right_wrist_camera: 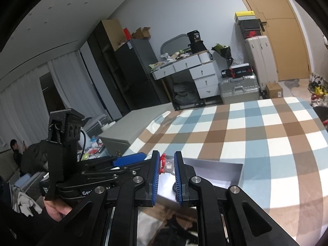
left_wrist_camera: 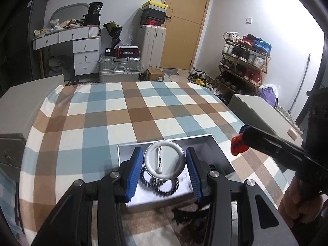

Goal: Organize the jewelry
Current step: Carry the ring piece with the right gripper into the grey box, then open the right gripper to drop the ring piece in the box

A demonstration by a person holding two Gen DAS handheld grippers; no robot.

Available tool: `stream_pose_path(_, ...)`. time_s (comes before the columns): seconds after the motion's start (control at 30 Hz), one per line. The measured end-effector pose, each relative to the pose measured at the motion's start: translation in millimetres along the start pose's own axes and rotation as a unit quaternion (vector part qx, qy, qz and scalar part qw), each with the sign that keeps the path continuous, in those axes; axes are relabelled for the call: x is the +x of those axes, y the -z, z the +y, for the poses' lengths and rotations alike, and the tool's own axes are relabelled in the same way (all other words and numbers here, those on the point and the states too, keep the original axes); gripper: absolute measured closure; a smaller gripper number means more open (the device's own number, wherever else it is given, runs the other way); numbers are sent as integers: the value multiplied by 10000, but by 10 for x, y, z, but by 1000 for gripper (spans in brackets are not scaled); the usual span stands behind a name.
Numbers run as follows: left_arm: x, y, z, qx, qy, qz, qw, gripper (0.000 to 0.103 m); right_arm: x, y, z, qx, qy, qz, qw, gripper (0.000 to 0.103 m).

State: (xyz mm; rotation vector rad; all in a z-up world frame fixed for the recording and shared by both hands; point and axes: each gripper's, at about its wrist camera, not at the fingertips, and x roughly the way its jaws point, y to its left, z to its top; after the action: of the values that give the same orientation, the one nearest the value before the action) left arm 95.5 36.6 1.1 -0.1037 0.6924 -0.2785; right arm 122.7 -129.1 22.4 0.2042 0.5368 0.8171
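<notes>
My left gripper (left_wrist_camera: 164,151) is shut on a round silver pin badge (left_wrist_camera: 165,162), its back and clasp facing up. It hangs over an open grey box (left_wrist_camera: 207,138) holding a black bead bracelet (left_wrist_camera: 164,188). To the right my right gripper (left_wrist_camera: 243,135) carries a small red charm (left_wrist_camera: 237,145). In the right wrist view my right gripper (right_wrist_camera: 167,154) is shut on that red and clear charm (right_wrist_camera: 165,164), above the box (right_wrist_camera: 225,170). The left gripper (right_wrist_camera: 129,160) lies just to its left.
A blue, brown and white checked cloth (left_wrist_camera: 131,110) covers the table. Grey cases stand off its left (left_wrist_camera: 26,102) and right (left_wrist_camera: 256,112) edges. Dark items (left_wrist_camera: 188,215) lie near the front edge. A hand (right_wrist_camera: 55,207) grips the left tool. A person (right_wrist_camera: 15,149) sits far left.
</notes>
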Motion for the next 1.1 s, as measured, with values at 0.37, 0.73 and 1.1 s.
stream_pose_path(0.37, 251, -7, 60, -78, 65, 271, 9996, 66, 280, 31, -273, 283, -18, 199, 9994, 90)
stream_pose_path(0.73, 432, 41, 10, 25, 137, 560, 9983, 66, 456, 110, -437, 346, 133, 446, 9983, 90)
stream_pose_path(1.1, 505, 59, 35, -90, 185, 642, 9977, 66, 544, 165, -524, 418, 211, 599, 9971, 89)
